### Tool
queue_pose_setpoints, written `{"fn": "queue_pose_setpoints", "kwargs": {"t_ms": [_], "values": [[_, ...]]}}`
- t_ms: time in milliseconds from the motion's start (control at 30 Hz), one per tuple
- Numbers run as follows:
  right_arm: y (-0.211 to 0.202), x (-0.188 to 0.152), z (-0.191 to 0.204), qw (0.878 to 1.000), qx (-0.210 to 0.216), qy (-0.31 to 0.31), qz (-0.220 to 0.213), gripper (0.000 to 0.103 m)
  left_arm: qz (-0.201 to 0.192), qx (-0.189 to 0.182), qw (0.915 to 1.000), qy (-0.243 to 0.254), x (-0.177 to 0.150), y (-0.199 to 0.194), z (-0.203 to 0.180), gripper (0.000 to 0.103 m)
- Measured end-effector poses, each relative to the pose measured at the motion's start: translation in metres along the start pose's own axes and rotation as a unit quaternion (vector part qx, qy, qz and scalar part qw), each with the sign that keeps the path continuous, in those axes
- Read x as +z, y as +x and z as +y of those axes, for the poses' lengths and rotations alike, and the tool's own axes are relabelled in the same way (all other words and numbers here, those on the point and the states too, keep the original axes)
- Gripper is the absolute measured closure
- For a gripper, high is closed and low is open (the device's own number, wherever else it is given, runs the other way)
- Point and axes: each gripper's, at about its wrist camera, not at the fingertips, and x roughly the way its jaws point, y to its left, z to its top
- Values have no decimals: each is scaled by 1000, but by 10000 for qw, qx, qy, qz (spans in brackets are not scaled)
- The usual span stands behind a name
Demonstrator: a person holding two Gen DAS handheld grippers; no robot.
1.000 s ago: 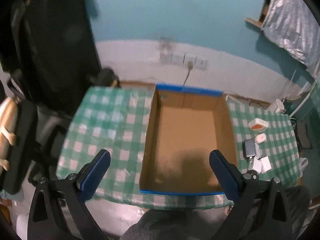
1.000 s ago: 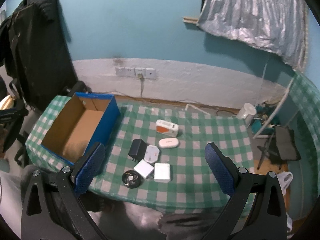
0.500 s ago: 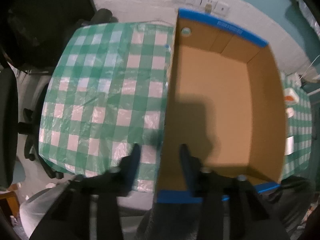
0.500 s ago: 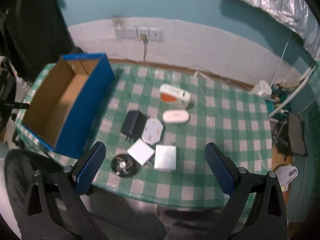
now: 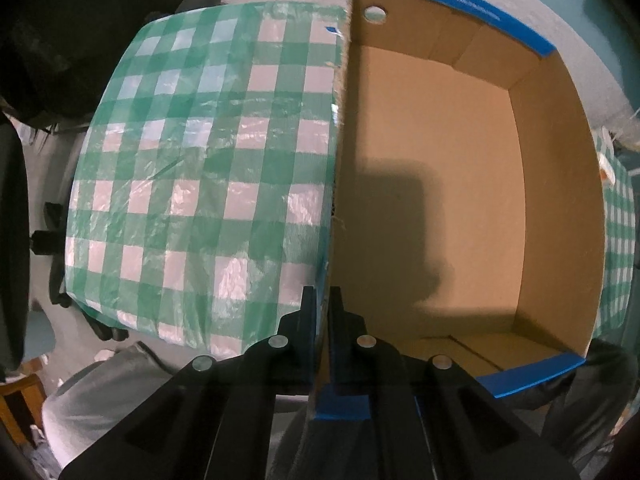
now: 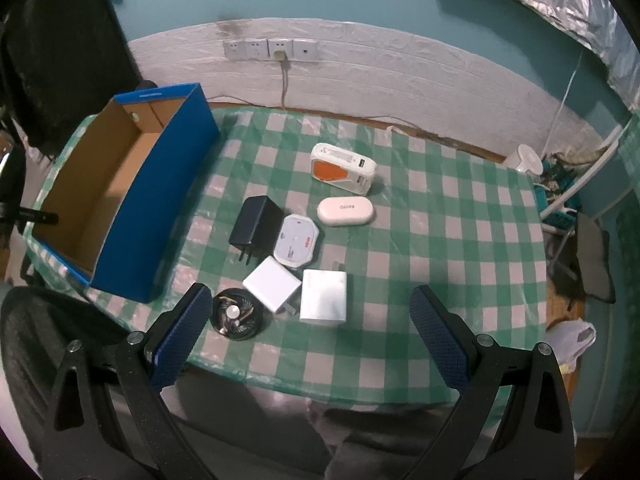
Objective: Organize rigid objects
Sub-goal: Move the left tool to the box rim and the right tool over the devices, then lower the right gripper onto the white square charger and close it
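left gripper [image 5: 323, 300] clamped on box [image 5: 560, 184] wall, right gripper [image 6: 311, 312] wide — over chargers

Left hand-held gripper [image 5: 323, 300] clamped; right hand-held gripper [image 6: 312, 320] spread wide.

An open blue cardboard box [image 6: 160, 208] stands empty at the table's left end; black charger [image 6: 256, 226], white adapters, oval case and orange-white device cluster beside it

From my right claw's camera I can make out raised lettering on the white oval case [image 6: 346, 211], though upside down and too blurred to spell, and the white print on the blue box's rim [image 5: 472, 5] is unreadable too.
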Motion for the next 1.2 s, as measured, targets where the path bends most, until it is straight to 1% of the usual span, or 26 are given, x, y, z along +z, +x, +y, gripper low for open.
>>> {"fn": "queue_pose_setpoints", "kwargs": {"t_ms": [200, 367, 433, 467, 500, 533, 567, 600, 633, 667, 733, 767, 833, 867, 933, 1000, 1033, 1067, 1100, 1200], "values": [[0, -2, 2, 10000, -2, -52, -28, 4, 127, 216, 9993, 286, -8, -1, -6, 99], [2, -3, 2, 10000, -24, -27, 0, 4, 112, 189, 9993, 302, -11, -2, -5, 99], [4, -3, -1, 10000, -2, 13, 39, 4, 28, 229, 9989, 402, -13, -3, -8, 98], [7, -3, -2, 10000, 6, 24, 72, 4, -25, 242, 9989, 391, -15, -4, -10, 95], [9, -2, -3, 9999, 17, 30, 100, 4, -90, 179, 9992, 344, -16, -5, -10, 88], [13, -1, -4, 9999, 32, 27, 129, 4, -135, 28, 9996, 252, -17, -5, -9, 84], [17, -1, -5, 9998, 34, 17, 169, 4, -150, -70, 9997, 179, -19, -5, -8, 75], [24, 1, -7, 9997, 7, 5, 251, 4, -175, -193, 9997, 41, -20, -5, -6, 70], [29, 1, -10, 9996, -25, 14, 289, 4, -236, -260, 9994, -40, -21, -5, -4, 70], [34, 3, -12, 9994, -65, 30, 335, 4, -354, -271, 9989, -160, -22, -7, -2, 75], [46, 3, -18, 9989, -153, 33, 447, 4, -551, -110, 9974, -454, -25, -10, 6, 98], [51, 3, -20, 9986, -201, 33, 494, 4, -590, -176, 9967, -521, -26, -10, 9, 98], [61, 2, -24, 9977, -277, 20, 610, 4, -728, -426, 9938, -720, -29, -10, 16, 99], [64, 1, -25, 9975, -291, 15, 646, 4, -763, -431, 9935, -729, -32, -11, 15, 99], [70, -1, -27, 9970, -329, 6, 698, 4, -1030, -242, 9929, -548, -36, -14, 9, 99], [73, -3, -28, 9968, -331, -6, 724, 4, -1156, 7, 9928, -317, -38, -14, 1, 98], [74, -4, -28, 9967, -336, -14, 743, 4, -1227, 40, 9920, -299, -39, -15, -1, 98], [75, -5, -28, 9966, -338, -31, 756, 4, -1264, 22, 9915, -320, -41, -14, 0, 98], [75, -6, -27, 9965, -346, -57, 760, 4, -1327, -72, 9904, -391, -41, -15, 3, 98], [75, -7, -24, 9964, -389, -134, 745, 4, -1319, -145, 9903, -423, -43, -15, 6, 98]]}}
